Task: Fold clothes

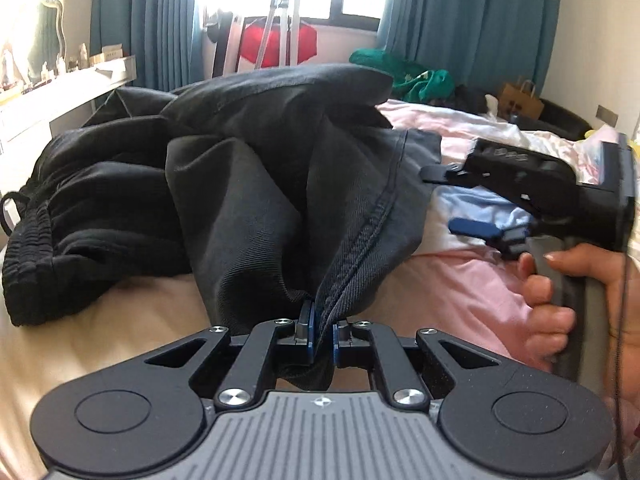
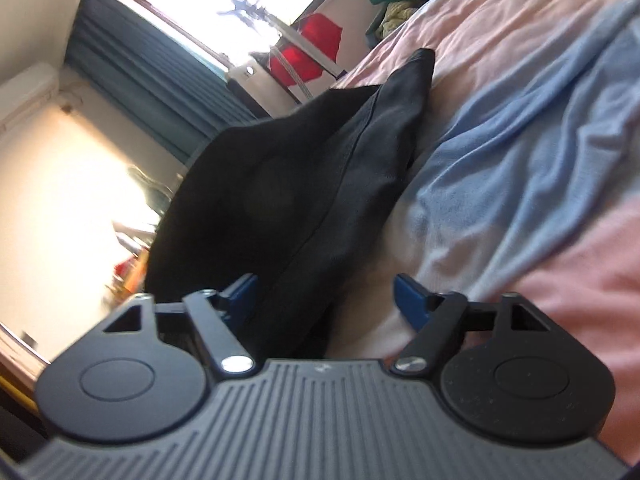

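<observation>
A dark grey garment [image 1: 256, 184] with a stitched hem lies bunched on the bed. My left gripper [image 1: 322, 334] is shut on the hem and lifts that corner of cloth. A black garment with an elastic waistband [image 1: 52, 248] lies crumpled to the left. My right gripper [image 2: 326, 300] is open, tilted sideways, with a fold of the dark garment [image 2: 320, 200] lying between its jaws, ungripped. In the left wrist view the right gripper [image 1: 444, 200] sits at the garment's right edge, held by a hand [image 1: 560, 304].
The bed has a pink and light blue cover [image 2: 520, 120]. A green cloth pile [image 1: 404, 72] and a paper bag [image 1: 520, 98] sit at the far side. A white shelf [image 1: 60, 88] runs along the left wall. Teal curtains [image 1: 472, 20] frame the window.
</observation>
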{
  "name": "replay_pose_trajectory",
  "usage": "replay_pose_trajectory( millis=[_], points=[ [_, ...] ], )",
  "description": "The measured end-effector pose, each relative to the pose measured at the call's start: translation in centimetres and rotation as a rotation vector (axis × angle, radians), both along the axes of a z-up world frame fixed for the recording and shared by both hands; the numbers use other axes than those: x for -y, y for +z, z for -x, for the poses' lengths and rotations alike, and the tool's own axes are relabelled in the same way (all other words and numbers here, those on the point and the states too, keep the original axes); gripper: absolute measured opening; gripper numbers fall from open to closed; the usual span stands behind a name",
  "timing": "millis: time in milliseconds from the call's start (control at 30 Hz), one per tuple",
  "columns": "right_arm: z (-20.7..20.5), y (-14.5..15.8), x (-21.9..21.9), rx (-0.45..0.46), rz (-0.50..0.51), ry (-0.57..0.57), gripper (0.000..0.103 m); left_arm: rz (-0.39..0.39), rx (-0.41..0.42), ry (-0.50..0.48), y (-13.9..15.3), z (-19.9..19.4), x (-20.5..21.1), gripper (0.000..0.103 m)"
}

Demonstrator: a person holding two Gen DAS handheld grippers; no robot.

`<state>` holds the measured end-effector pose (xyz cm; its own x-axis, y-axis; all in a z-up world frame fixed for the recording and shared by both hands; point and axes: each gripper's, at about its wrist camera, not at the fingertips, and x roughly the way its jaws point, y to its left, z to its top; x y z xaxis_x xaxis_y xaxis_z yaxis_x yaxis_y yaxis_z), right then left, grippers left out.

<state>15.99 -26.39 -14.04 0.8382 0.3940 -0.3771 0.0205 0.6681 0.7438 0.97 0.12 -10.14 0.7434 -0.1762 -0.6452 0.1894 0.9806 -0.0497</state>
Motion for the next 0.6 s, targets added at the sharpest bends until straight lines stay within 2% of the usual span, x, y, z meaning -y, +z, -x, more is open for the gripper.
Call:
replay_pose_trajectory(
  millis=[33,133,167,200,300,500,567,600],
  points=[
    [-0.6,-0.2,-0.4,-0.008,0.015,0.003,0.066,0.0,-0.001,0.0,-0.1,-0.1,0.1,0.008],
    [-1.7,-0.8,-1.1,-0.008,0.002,0.021,0.043,-0.001,-0.004,0.001,-0.3,-0.3,0.4,0.008],
    [-1.9,-1.0,-1.2,-0.01,-0.006,0.031,0.031,0.001,-0.005,0.0,-0.4,-0.4,0.5,0.008],
    [-1.9,-0.9,-1.3,-0.007,-0.01,0.032,0.024,0.006,-0.006,0.001,-0.4,-0.4,0.6,0.008],
    [-1.2,0.2,-1.2,0.026,0.004,0.008,0.018,0.017,-0.013,0.004,-0.5,-0.7,0.4,0.009],
    [0.8,2.0,0.2,0.106,-0.04,-0.068,0.008,0.029,-0.015,-0.006,-0.5,-0.9,0.2,0.01],
    [1.7,2.8,0.4,0.135,-0.021,-0.106,0.007,0.034,-0.012,-0.006,-0.4,-0.8,0.2,0.01],
    [2.4,3.5,0.3,0.162,0.012,-0.145,0.003,0.038,-0.013,-0.003,-0.4,-0.8,0.1,0.01]
  ],
)
